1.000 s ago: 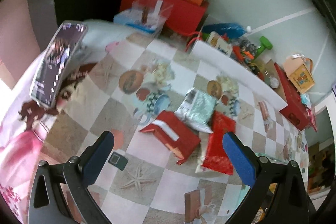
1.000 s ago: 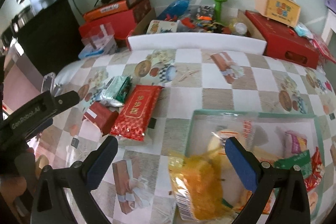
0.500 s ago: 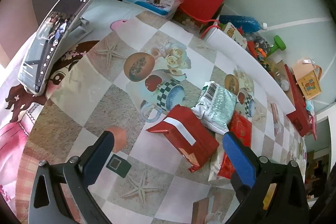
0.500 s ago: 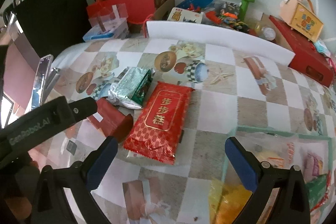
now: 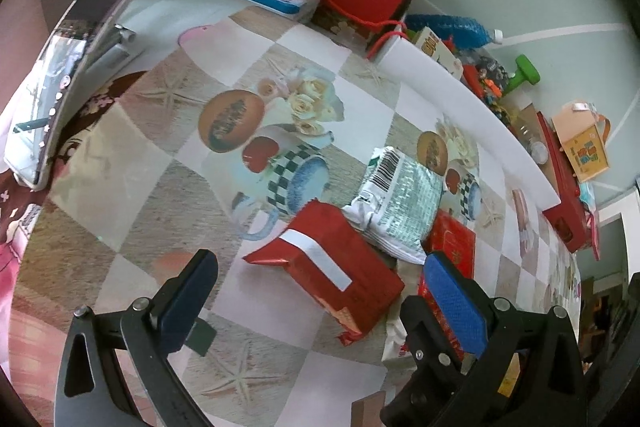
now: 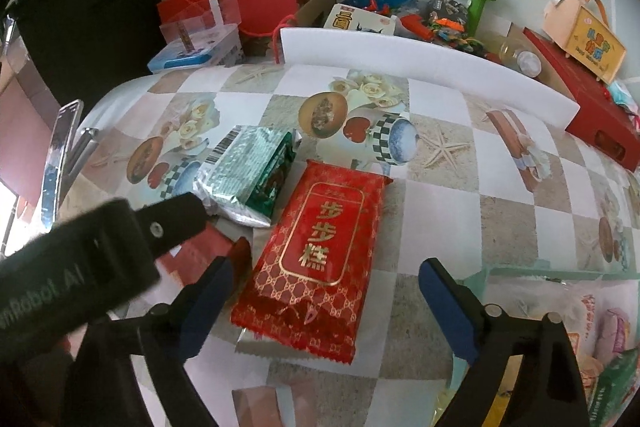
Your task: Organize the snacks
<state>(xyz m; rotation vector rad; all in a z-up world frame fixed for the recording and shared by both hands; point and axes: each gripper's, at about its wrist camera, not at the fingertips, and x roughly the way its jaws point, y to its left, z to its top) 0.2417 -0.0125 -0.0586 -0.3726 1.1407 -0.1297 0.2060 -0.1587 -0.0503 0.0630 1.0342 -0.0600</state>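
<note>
**Snack packets on the table: both grippers spread, nothing held**

Left wrist view: The left gripper (image 5: 320, 283) hangs over the patterned tablecloth (image 5: 132, 171) with its jaws wide apart and nothing between them. A red packet with a white strip (image 5: 332, 271) lies on the cloth in the gap between the fingers, not touched by either. A silver-green packet (image 5: 400, 203) lies just beyond it, overlapping its far end. A red gold-printed packet (image 5: 452, 243) shows partly behind the right finger. To the left the cloth is bare up to a phone on a stand (image 5: 64, 83). A white foam strip (image 5: 472, 107) bounds the far edge.

Right wrist view: The right gripper (image 6: 324, 303) is likewise fully spread and empty. The red gold-printed packet (image 6: 320, 255) lies lengthwise between its fingers, untouched. The silver-green packet (image 6: 252, 179) lies just left of it. A clear-walled tray (image 6: 560, 275) holding snacks sits at lower right, close beside the right finger. The left gripper's body crosses the lower left.
</note>
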